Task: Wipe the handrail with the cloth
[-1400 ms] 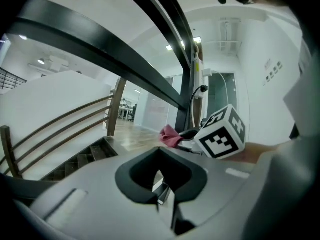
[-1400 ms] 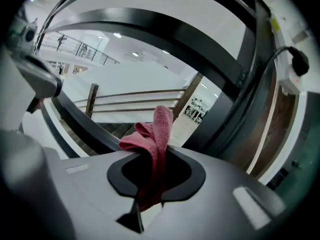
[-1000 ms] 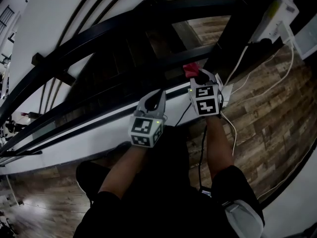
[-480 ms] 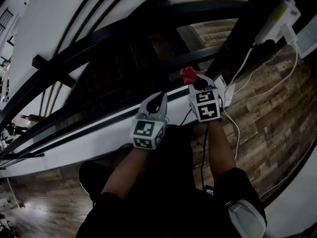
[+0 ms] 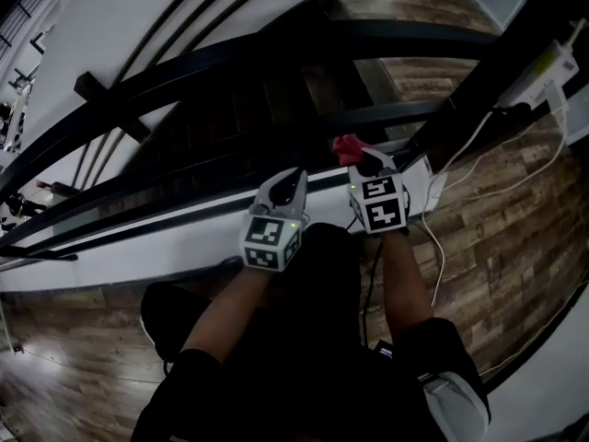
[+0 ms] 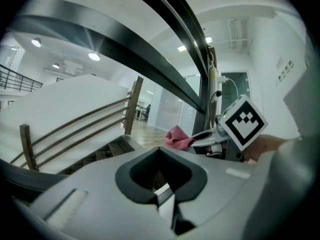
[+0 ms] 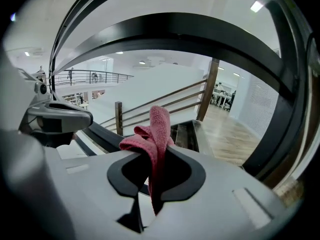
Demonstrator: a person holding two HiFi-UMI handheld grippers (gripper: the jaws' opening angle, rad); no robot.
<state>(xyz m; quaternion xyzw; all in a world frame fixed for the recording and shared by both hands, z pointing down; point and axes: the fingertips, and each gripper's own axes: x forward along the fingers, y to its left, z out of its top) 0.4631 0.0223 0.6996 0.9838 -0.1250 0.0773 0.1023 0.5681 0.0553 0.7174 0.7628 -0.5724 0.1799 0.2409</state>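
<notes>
A red cloth point(image 5: 347, 147) sticks up from my right gripper point(image 5: 364, 161), which is shut on it. It hangs just below the black lower rail point(image 5: 386, 112), with the thick black handrail point(image 5: 276, 58) arching above. In the right gripper view the cloth point(image 7: 156, 131) is pinched between the jaws under the dark handrail point(image 7: 200, 31). My left gripper point(image 5: 294, 180) is beside it at the left, shut and empty. In the left gripper view, the left gripper point(image 6: 161, 155) faces the stairs, with the cloth point(image 6: 176, 136) and the right gripper's marker cube point(image 6: 243, 122) at the right.
A black post point(image 5: 479, 81) stands at the right with a white power adapter point(image 5: 545, 63) and white cables point(image 5: 479, 145) trailing over the wooden floor point(image 5: 515, 219). Dark stairs point(image 5: 230, 127) drop away beyond the rails, edged by a white stringer point(image 5: 138, 247).
The right gripper with the cloth has drifted a little down and toward me, away from the lower rail. The left gripper has hardly moved. The head view has shifted slightly.
</notes>
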